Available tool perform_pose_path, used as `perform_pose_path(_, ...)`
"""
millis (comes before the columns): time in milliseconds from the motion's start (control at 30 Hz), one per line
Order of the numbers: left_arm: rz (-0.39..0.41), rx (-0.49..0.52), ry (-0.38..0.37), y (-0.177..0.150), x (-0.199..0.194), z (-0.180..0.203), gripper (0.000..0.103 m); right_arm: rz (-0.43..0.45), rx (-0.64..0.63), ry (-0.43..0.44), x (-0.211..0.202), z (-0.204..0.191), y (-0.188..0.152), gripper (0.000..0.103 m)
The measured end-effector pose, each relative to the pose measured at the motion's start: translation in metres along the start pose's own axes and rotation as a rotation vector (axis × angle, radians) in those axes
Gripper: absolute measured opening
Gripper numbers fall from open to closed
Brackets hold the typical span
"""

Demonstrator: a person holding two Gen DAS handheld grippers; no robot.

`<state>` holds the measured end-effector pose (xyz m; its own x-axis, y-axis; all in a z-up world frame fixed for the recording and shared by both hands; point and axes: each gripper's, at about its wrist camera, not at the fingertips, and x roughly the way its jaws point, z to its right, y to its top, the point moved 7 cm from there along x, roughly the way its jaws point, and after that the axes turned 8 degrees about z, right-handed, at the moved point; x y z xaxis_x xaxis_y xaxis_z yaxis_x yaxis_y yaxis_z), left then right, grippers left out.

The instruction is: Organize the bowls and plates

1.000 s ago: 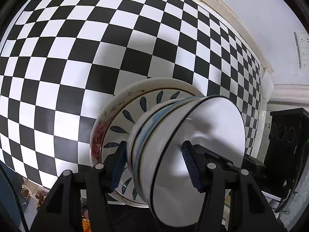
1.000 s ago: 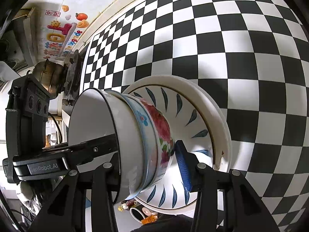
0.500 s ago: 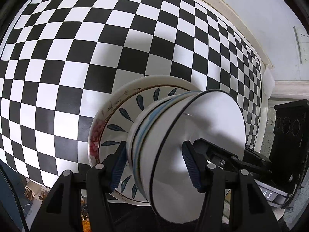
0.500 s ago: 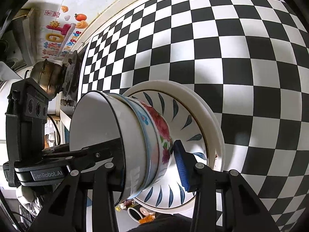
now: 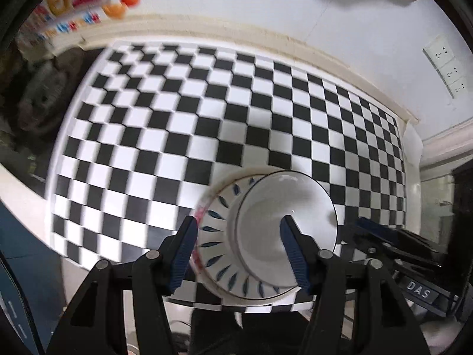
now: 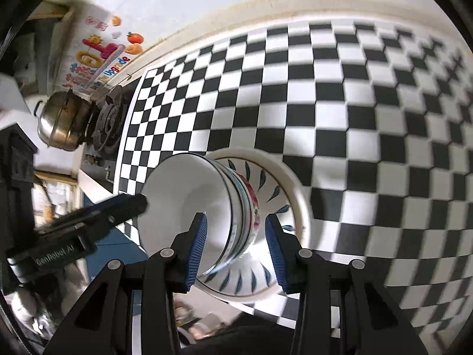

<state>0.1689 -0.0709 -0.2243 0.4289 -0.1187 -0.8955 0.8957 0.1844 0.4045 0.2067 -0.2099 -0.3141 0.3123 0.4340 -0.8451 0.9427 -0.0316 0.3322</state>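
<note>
Sitting near the front edge of the black-and-white chequered worktop (image 5: 183, 124), the stack of nested ceramic bowls (image 5: 283, 224) rests in a white plate with blue leaf marks (image 5: 215, 230), which itself lies on a wider plate with a red floral rim (image 5: 198, 216). The left tongs (image 5: 238, 251) stand wide open, their blue-ribbed pads on either side of the pile and, as far as the left wrist view shows, clear of it, holding nothing. The right tongs (image 6: 235, 244) are also open and empty, one pad in front of the top white bowl's (image 6: 183, 201) inside, the other beside the flowered bowl lower in the stack; whether either pad touches the rims I cannot tell.

What matters next is that the pile lies straight ahead of both tongs, between their pads, its stacking axis rising from the worktop; the two come at it from opposite sides and look about equally near. The black body of each tool shows at the pile's far side in the other's view and could get in the way. A steel pot (image 6: 63, 124) on a gas burner (image 6: 108, 122) sits well apart at the worktop's far end, below colourful wall stickers (image 6: 97, 59).
</note>
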Motion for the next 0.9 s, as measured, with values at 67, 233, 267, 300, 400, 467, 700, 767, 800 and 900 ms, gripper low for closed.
perform_pose_path(67, 0.032, 0.002, 0.012, -0.001, -0.014, -0.002, 0.056, 0.033, -0.039, -0.046, -0.018, -0.005, -0.001, 0.047)
perform_pose_path(233, 0.115, 0.048, 0.058, -0.007, -0.045, -0.002, 0.068, 0.085, -0.096, -0.152, -0.053, -0.016, -0.014, 0.082)
perform_pose_path(267, 0.128, 0.060, 0.060, -0.008, -0.051, -0.002, 0.068, 0.091, -0.101, -0.172, -0.059, -0.018, -0.017, 0.083)
perform_pose_path(300, 0.144, 0.068, 0.062, -0.010, -0.057, -0.001, 0.068, 0.100, -0.102, -0.192, -0.065, -0.019, -0.022, 0.084)
perform_pose_path(400, 0.200, 0.095, 0.055, -0.014, -0.075, 0.000, 0.087, 0.134, -0.106, -0.232, -0.082, -0.028, -0.034, 0.086)
perform_pose_path(467, 0.232, 0.111, 0.056, -0.016, -0.086, 0.000, 0.090, 0.175, -0.113, -0.266, -0.094, -0.036, -0.041, 0.087)
perform_pose_path(700, 0.303, 0.188, 0.042, -0.039, -0.128, 0.002, 0.094, 0.326, -0.091, -0.337, -0.144, -0.067, -0.066, 0.088)
perform_pose_path(767, 0.320, 0.196, 0.034, -0.048, -0.142, 0.003, 0.094, 0.367, -0.080, -0.345, -0.162, -0.074, -0.076, 0.089)
perform_pose_path(800, 0.330, 0.196, 0.031, -0.052, -0.149, 0.003, 0.094, 0.386, -0.077, -0.350, -0.172, -0.077, -0.082, 0.089)
perform_pose_path(900, 0.369, 0.194, 0.027, -0.065, -0.174, 0.004, 0.094, 0.432, -0.082, -0.370, -0.198, -0.086, -0.097, 0.090)
